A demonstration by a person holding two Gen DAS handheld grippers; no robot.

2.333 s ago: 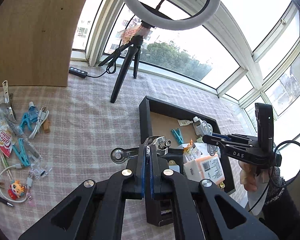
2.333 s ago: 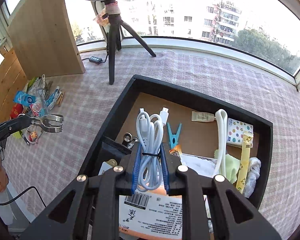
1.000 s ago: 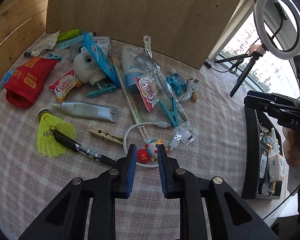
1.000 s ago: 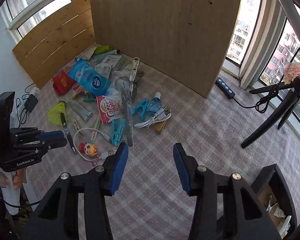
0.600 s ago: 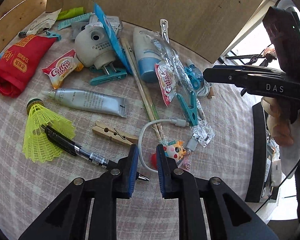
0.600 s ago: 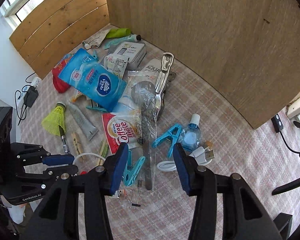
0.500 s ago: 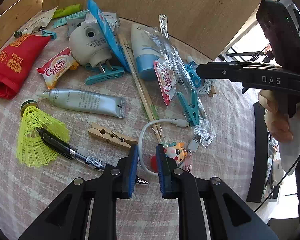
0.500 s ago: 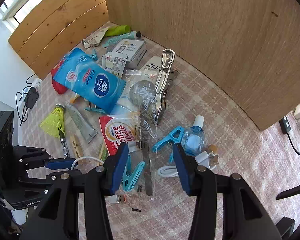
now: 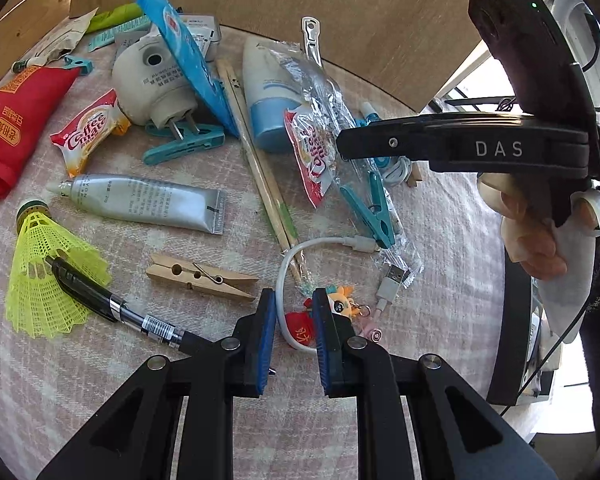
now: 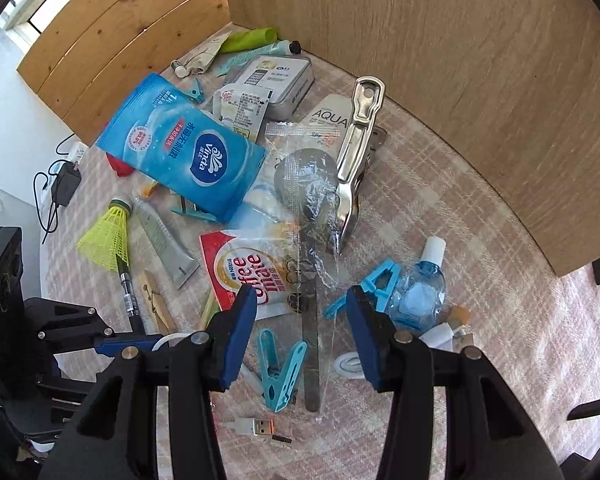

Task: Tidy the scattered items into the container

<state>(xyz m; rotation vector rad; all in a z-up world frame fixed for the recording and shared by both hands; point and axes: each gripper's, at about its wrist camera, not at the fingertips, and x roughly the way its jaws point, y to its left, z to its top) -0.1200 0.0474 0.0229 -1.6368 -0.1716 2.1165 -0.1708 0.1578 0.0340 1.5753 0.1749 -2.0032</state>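
My left gripper (image 9: 294, 326) is open, low over a small cartoon keychain with a red charm (image 9: 302, 326) and a looped white USB cable (image 9: 320, 246); nothing is gripped. My right gripper (image 10: 300, 320) is open and empty, above a clear bag holding metal cutlery (image 10: 310, 240), a Coffee mate sachet (image 10: 246, 276) and a teal clothespin (image 10: 278, 372). The right gripper also shows in the left wrist view (image 9: 440, 146), over the same pile. The black container (image 9: 508, 340) shows only as an edge at the right.
Scattered on the checked cloth: a yellow shuttlecock (image 9: 44, 280), a black pen (image 9: 112, 304), a wooden clothespin (image 9: 200, 276), a silver tube (image 9: 140, 204), a blue tissue pack (image 10: 180, 152), a metal clip (image 10: 358, 136), a blue bottle (image 10: 420, 288). A wooden board (image 10: 460, 60) stands behind.
Both grippers left the container and moved to the item pile. The right one let go of the white cable bundle, the left one of the metal clip. Both have lowered toward the items.
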